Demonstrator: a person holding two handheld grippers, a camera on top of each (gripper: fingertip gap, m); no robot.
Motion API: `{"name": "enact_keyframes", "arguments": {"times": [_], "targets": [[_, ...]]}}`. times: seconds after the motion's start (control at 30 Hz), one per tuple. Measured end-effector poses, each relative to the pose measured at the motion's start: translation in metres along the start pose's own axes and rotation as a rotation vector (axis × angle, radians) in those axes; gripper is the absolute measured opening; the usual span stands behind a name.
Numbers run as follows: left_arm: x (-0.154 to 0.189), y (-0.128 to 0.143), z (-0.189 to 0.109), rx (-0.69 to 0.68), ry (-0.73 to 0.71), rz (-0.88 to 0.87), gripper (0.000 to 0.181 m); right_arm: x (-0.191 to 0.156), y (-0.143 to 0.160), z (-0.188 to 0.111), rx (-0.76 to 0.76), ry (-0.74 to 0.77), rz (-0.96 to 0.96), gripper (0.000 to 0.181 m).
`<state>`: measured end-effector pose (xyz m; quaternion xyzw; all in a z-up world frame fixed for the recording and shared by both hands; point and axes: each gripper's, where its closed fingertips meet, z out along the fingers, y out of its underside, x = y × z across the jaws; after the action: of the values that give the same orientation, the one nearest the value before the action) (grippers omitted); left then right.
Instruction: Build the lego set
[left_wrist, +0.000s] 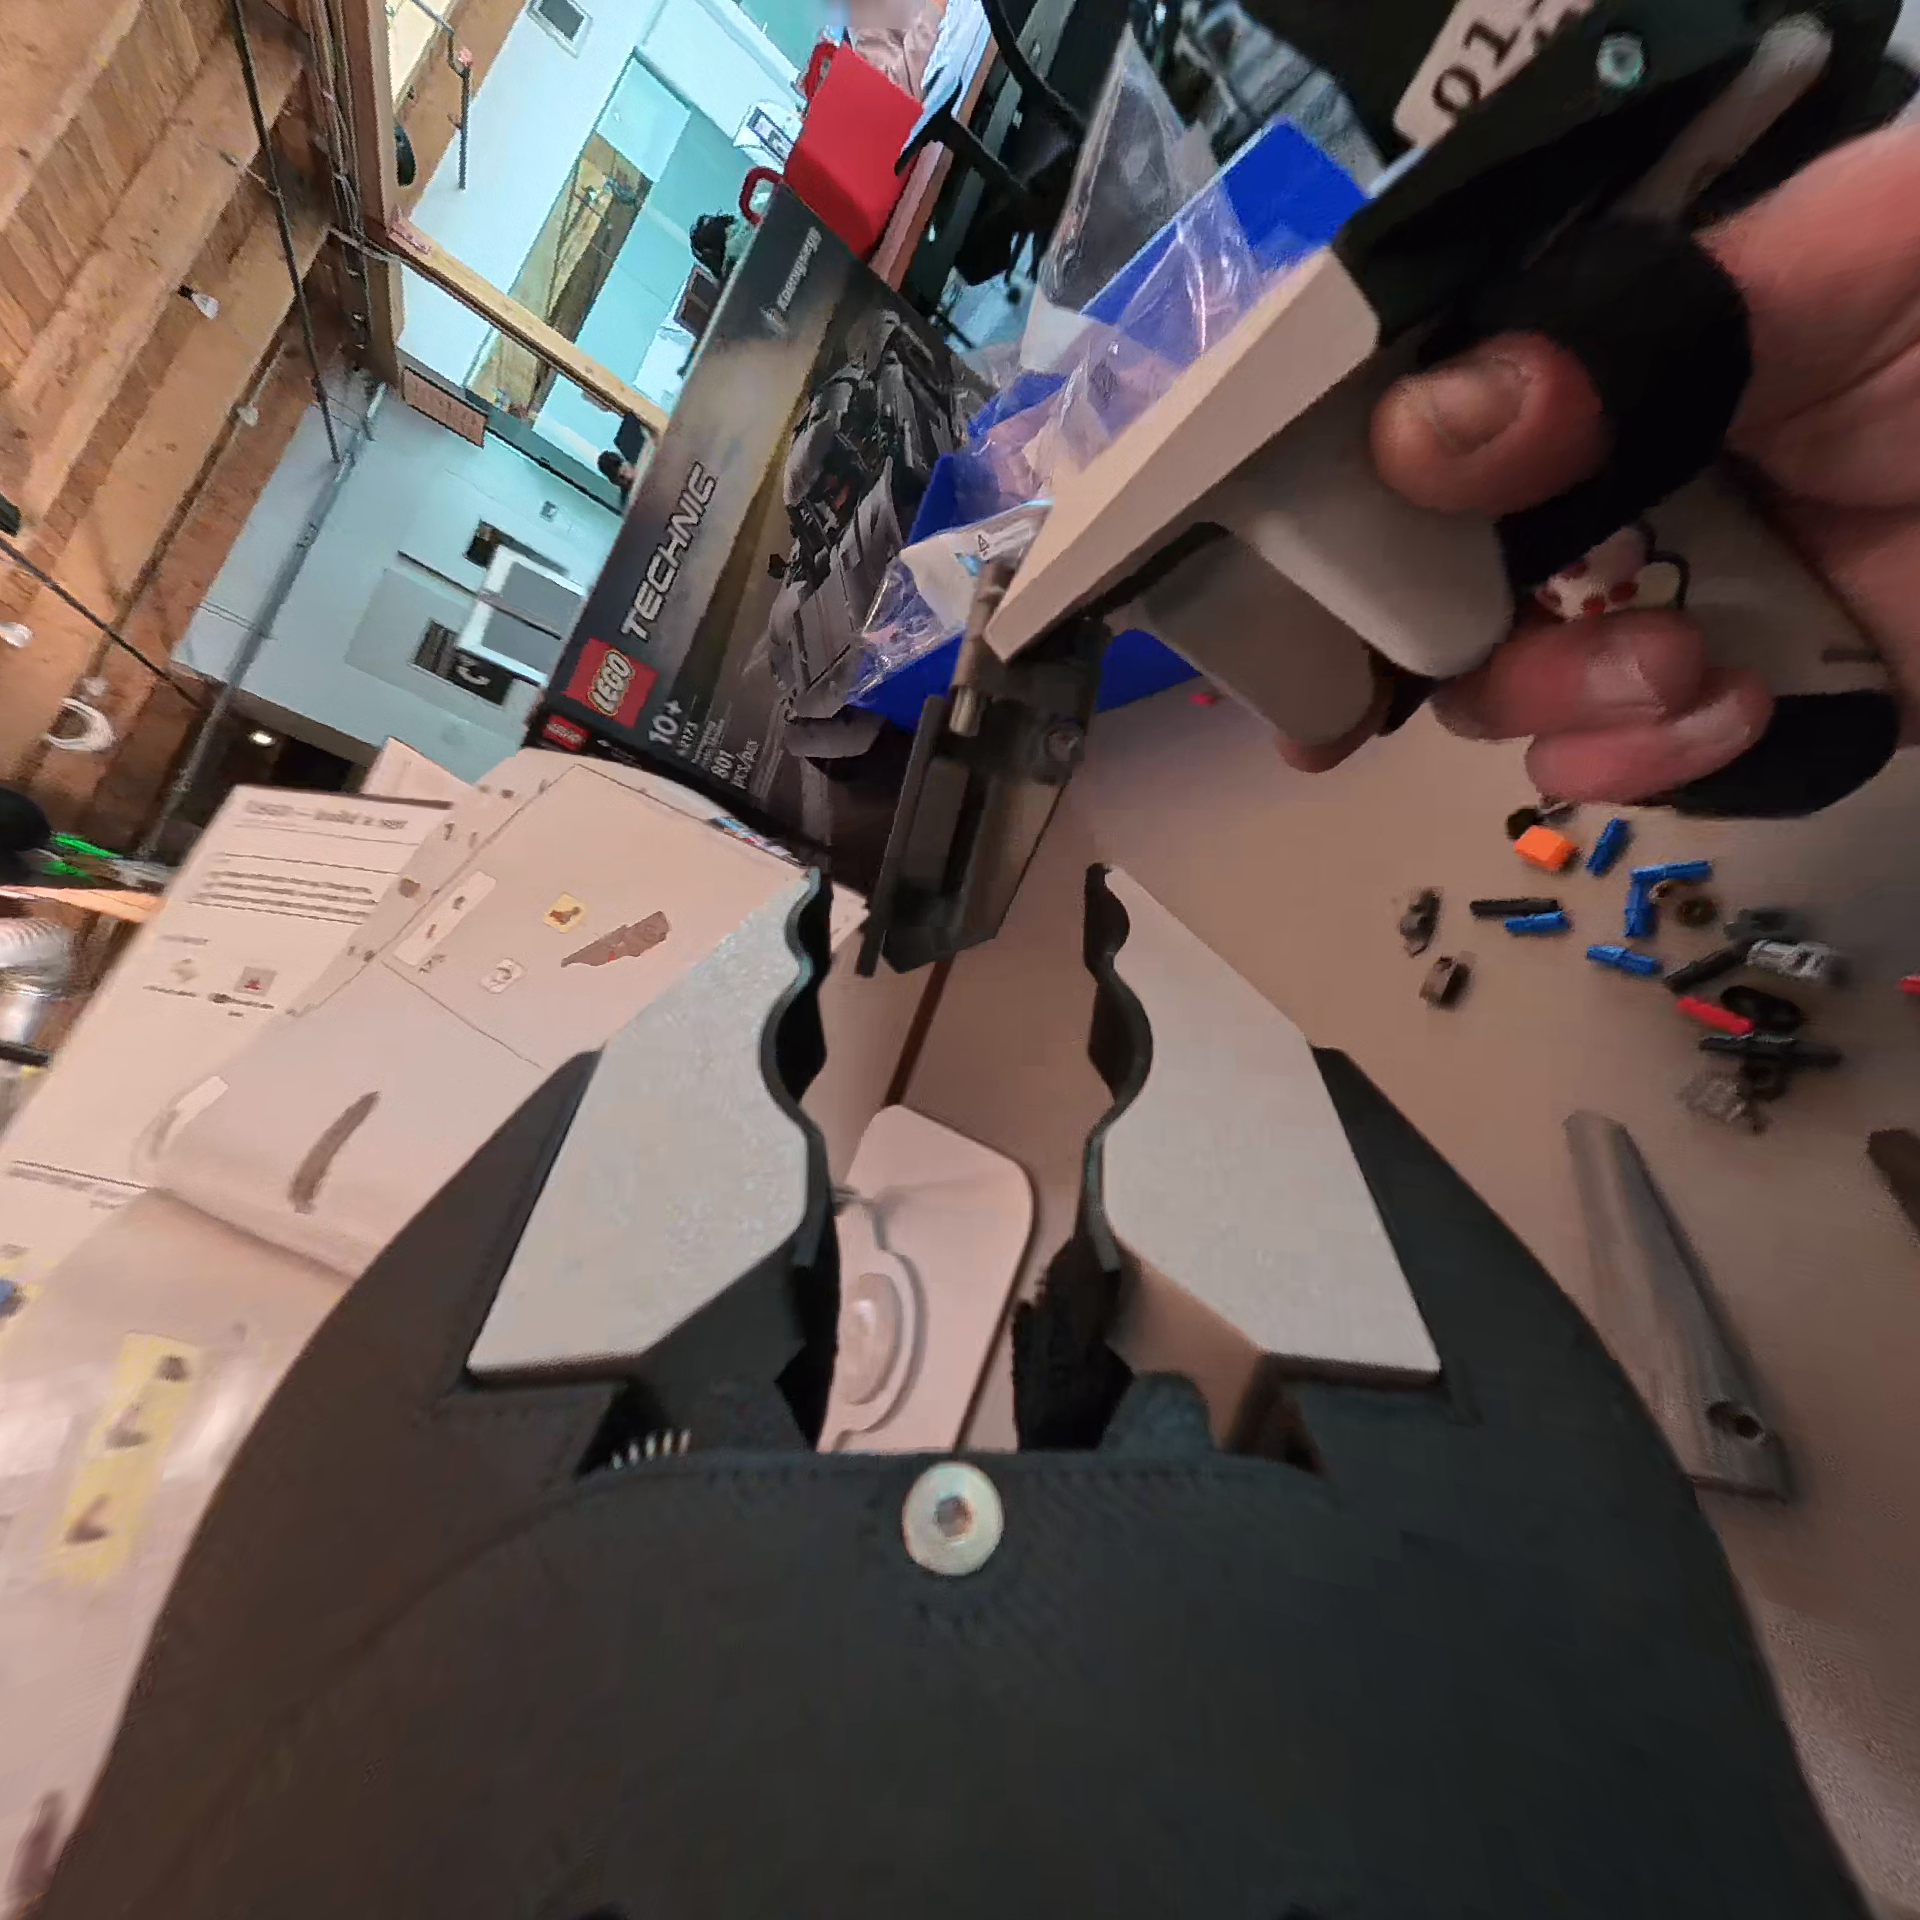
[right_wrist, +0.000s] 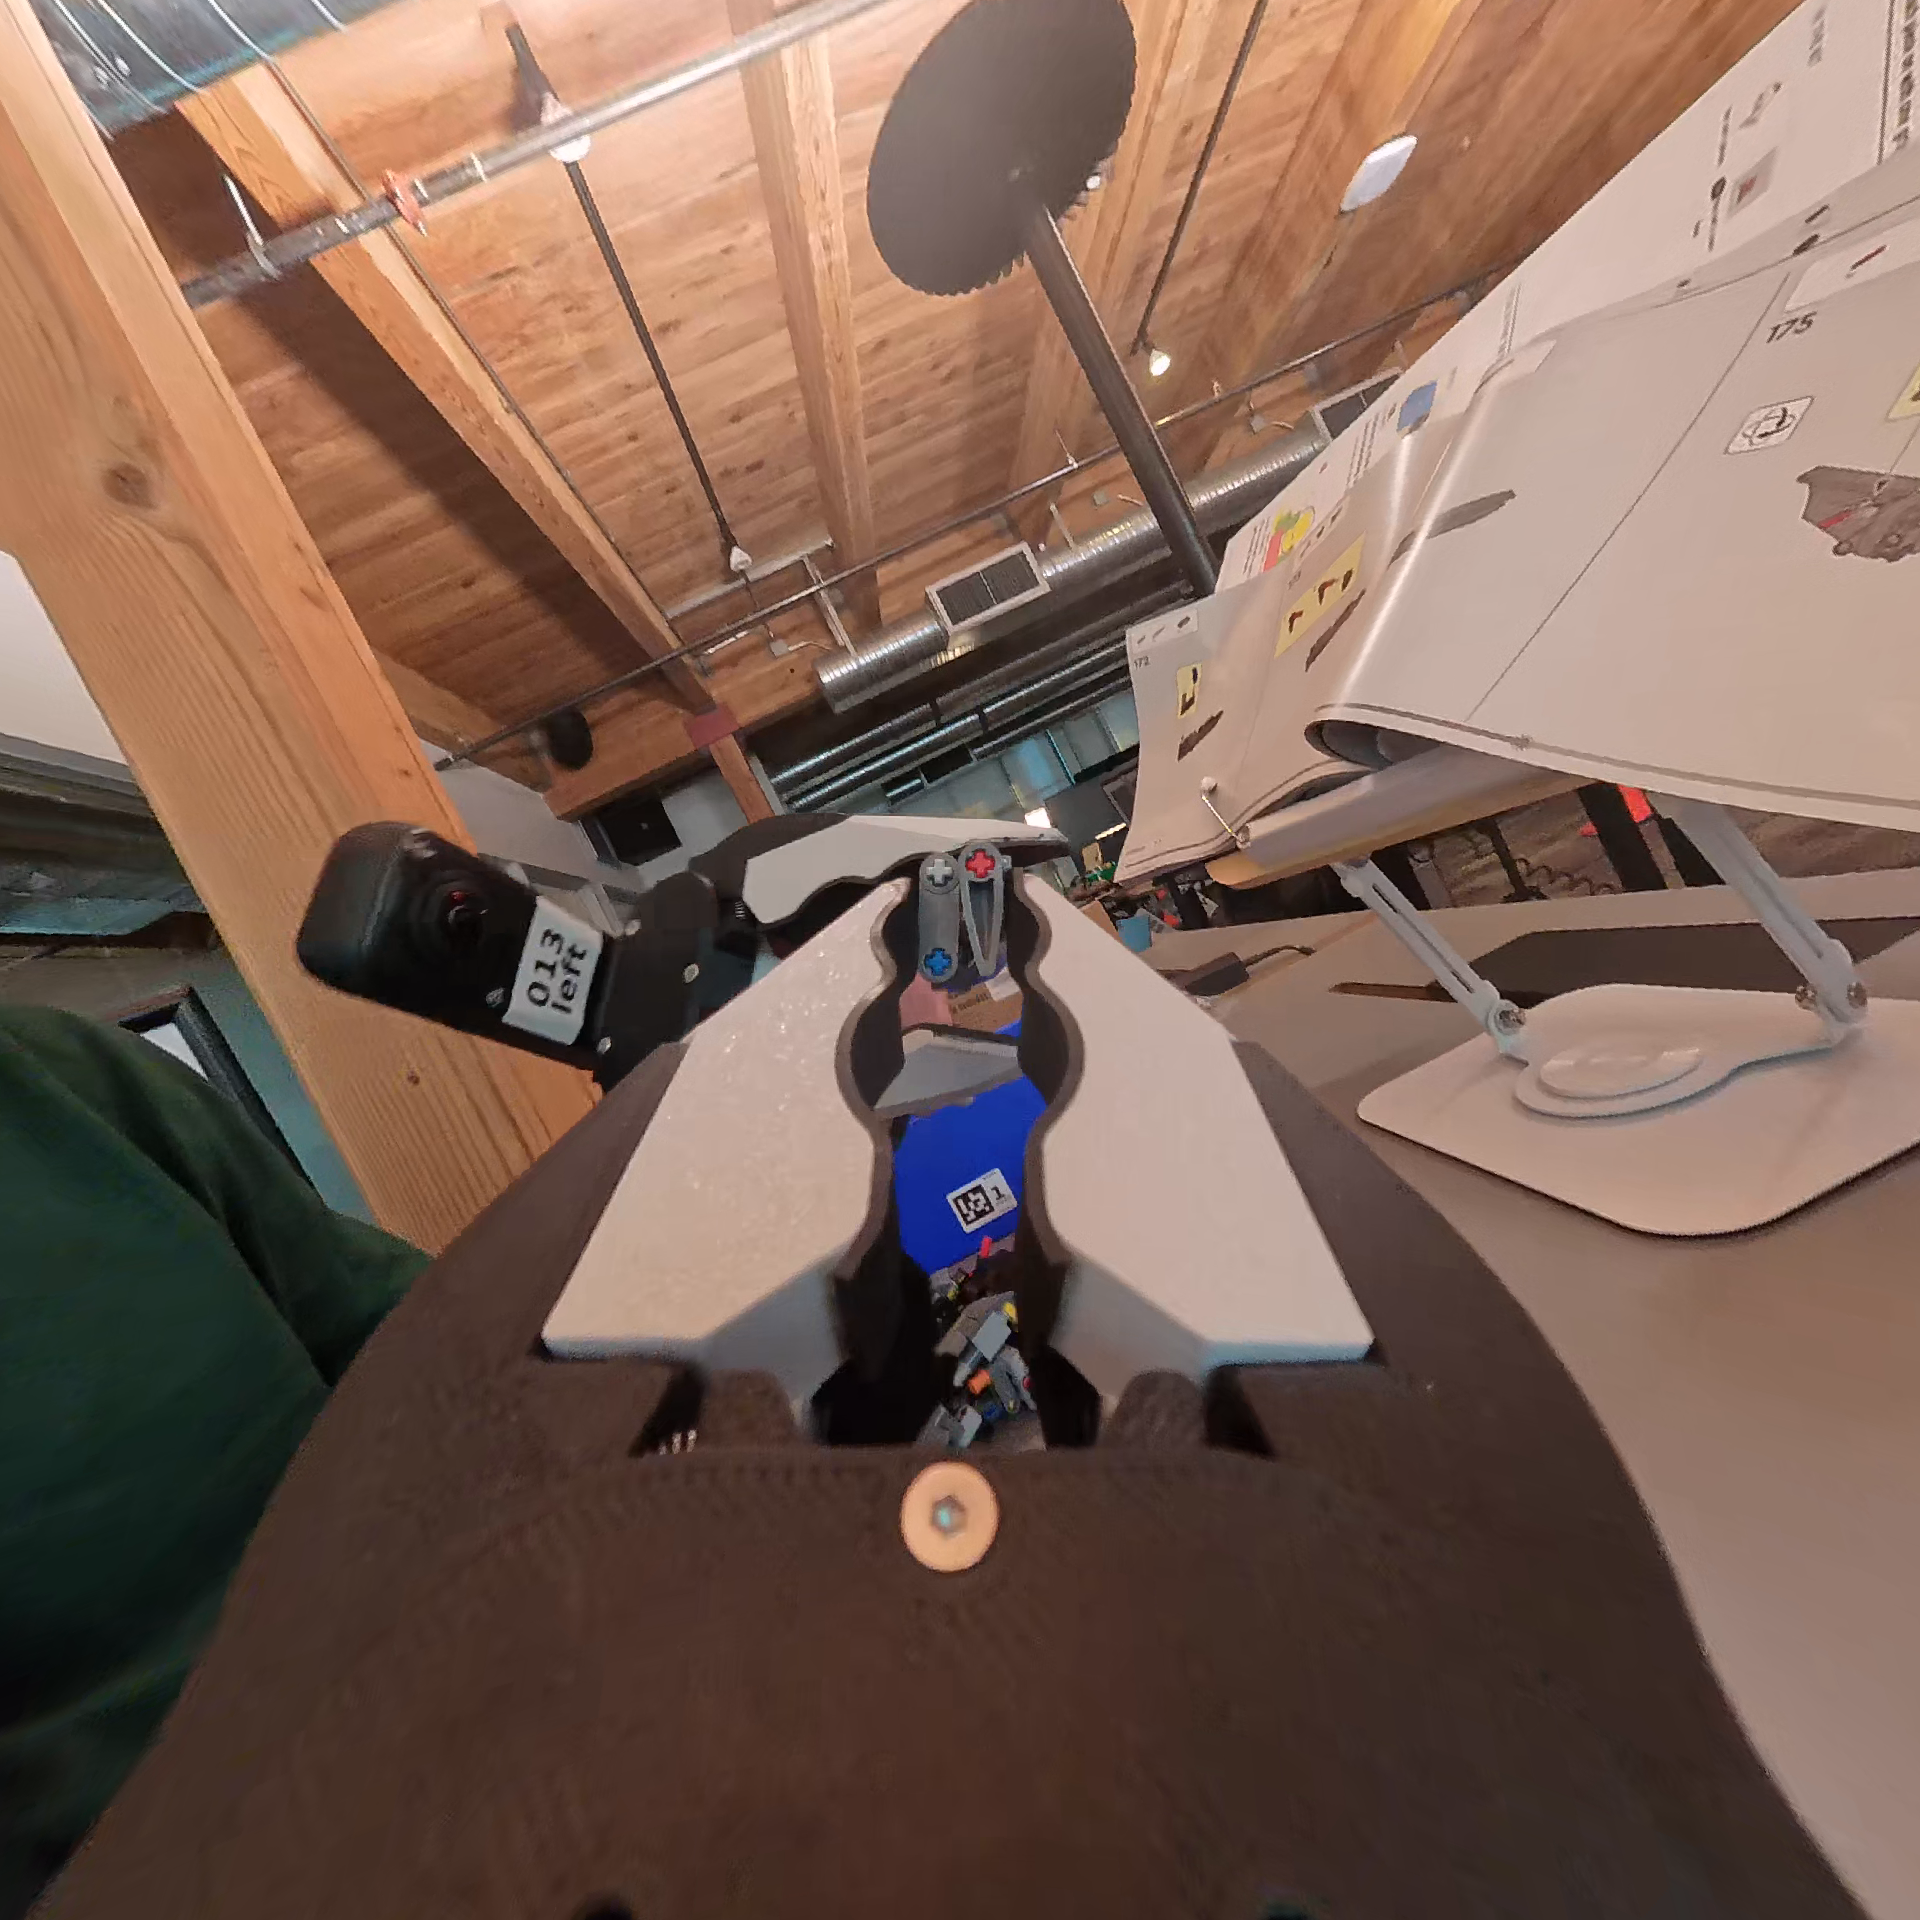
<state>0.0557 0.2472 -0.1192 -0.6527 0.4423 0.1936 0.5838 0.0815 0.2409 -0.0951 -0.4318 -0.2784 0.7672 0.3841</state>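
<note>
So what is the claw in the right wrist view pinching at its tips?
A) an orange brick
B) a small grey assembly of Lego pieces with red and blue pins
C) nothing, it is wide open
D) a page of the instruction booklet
B: the right claw is closed on a small grey Lego assembly with red and blue cross-shaped pin ends, held up at its tips; the instruction booklet rests apart on its stand.

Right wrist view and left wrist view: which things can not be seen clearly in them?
- Grey Lego assembly, right wrist view: pinched at the right gripper tips, lower part hidden by the fingers.
- Blue bin, same view: only a strip shows between the fingers.
- Loose Lego pieces, left wrist view: too small and blurred to identify.
- Instruction booklet, left wrist view: near pages blurred.
</note>
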Motion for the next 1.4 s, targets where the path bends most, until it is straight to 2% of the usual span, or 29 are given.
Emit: {"name": "enact_keyframes", "arguments": {"times": [0.1, 0.43, 0.6, 0.8, 1.07, 1.17, 1.27, 1.4], "targets": [[-0.004, -0.003, -0.005, 0.071, 0.061, -0.183, 0.048, -0.002, -0.001, 0.000, 0.013, -0.024, 0.017, 0.014], [-0.006, -0.026, -0.027, 0.426, 0.444, -0.833, 0.021, -0.017, -0.003, 0.001, 0.032, -0.131, 0.045, 0.014], [-0.006, -0.028, -0.033, 0.500, 0.542, -0.973, 0.009, -0.023, 0.000, 0.004, 0.013, -0.157, 0.027, 0.014], [-0.006, -0.029, -0.038, 0.523, 0.557, -0.992, 0.005, -0.020, 0.002, 0.005, 0.007, -0.145, 0.037, 0.014], [-0.007, -0.017, -0.060, 0.475, 0.544, -1.028, 0.005, -0.016, -0.003, 0.004, 0.019, -0.093, 0.007, 0.031], [0.003, -0.007, -0.075, 0.399, 0.531, -1.017, 0.005, -0.017, -0.007, 0.002, 0.037, -0.079, -0.028, 0.029], [0.025, 0.002, -0.091, 0.319, 0.548, -1.048, 0.005, -0.019, -0.013, -0.002, 0.058, -0.064, -0.078, 0.026], [0.082, 0.014, -0.104, 0.140, 0.599, -1.076, 0.005, -0.025, -0.017, -0.005, 0.062, -0.042, -0.119, 0.023]]}}
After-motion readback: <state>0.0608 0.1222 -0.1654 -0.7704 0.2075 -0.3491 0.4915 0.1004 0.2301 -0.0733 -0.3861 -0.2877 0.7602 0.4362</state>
